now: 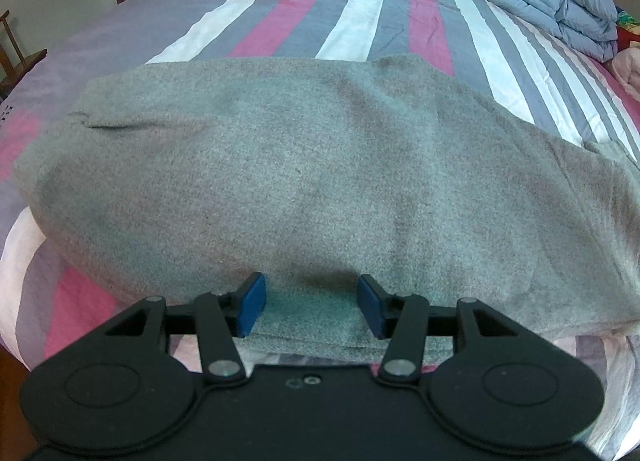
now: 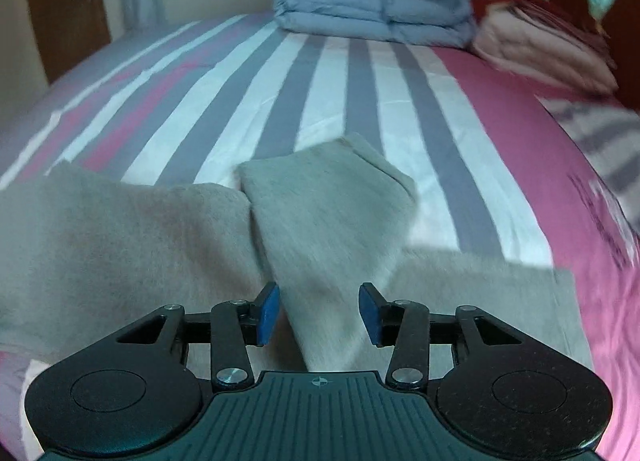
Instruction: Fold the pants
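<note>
Striped bedding in pink, grey and white carries the grey pants, which lie near the bed's front edge, long axis running left to right. They appear partly folded: in the right wrist view 1 flap lies doubled back at an angle, so squaring and a final fold seem left. The left gripper and right gripper both stand wide, holding nothing. Behind sit a folded blue quilt and pink bedding.
</note>
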